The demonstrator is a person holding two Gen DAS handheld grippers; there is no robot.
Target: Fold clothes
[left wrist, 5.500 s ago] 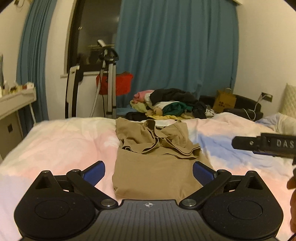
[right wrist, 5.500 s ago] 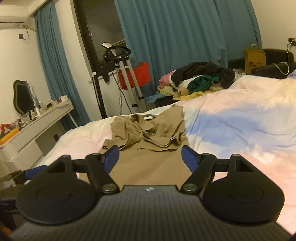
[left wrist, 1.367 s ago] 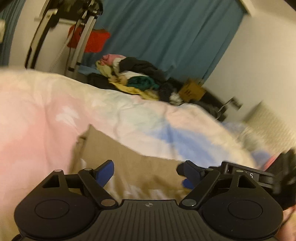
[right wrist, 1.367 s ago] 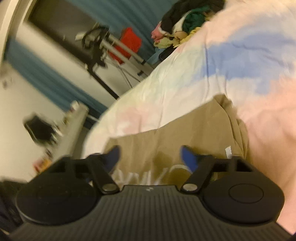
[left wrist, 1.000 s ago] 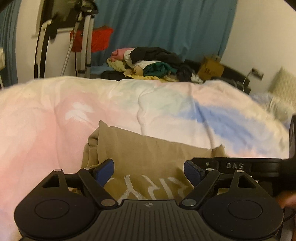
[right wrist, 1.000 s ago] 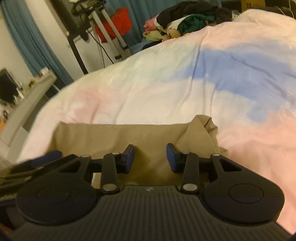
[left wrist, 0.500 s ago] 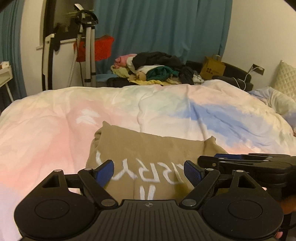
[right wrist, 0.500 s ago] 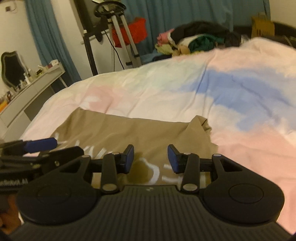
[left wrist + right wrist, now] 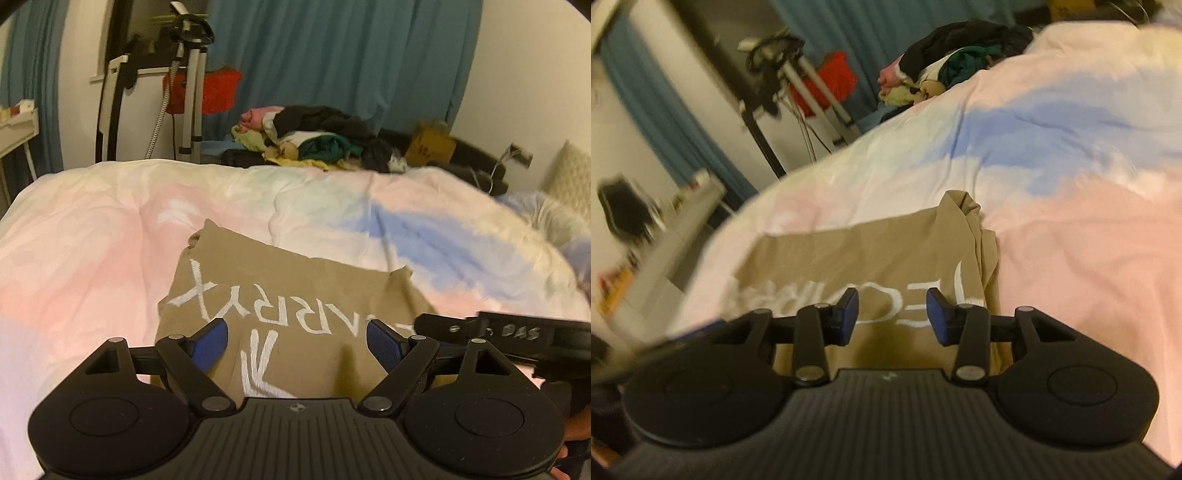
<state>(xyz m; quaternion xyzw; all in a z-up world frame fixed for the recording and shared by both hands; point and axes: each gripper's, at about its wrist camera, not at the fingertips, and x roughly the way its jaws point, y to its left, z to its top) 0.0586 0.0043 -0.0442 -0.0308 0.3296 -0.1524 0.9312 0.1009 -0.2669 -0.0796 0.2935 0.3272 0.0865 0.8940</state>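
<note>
A tan shirt (image 9: 295, 288) with white lettering lies folded flat on the pastel duvet (image 9: 110, 229), its right corner bunched. My left gripper (image 9: 297, 341) hovers over the shirt's near edge, open wide, with nothing between its blue pads. The right gripper (image 9: 498, 332) shows as a black bar at that view's right, beside the shirt's right end. In the right wrist view the right gripper (image 9: 892, 314) stands partly open above the tan shirt (image 9: 868, 251), with nothing between its pads. That view is tilted and blurred.
A pile of mixed clothes (image 9: 314, 140) lies beyond the bed's far edge, in front of blue curtains (image 9: 332, 55). A metal stand (image 9: 188, 92) with a red item rises at the far left. There is a white desk (image 9: 665, 236) left of the bed and a pillow (image 9: 569, 177) at the right.
Both grippers have drawn back and risen slightly from the shirt, so more of its lettering shows. The right wrist view has tilted. The shirt, bunched lengthwise earlier, now lies folded.
</note>
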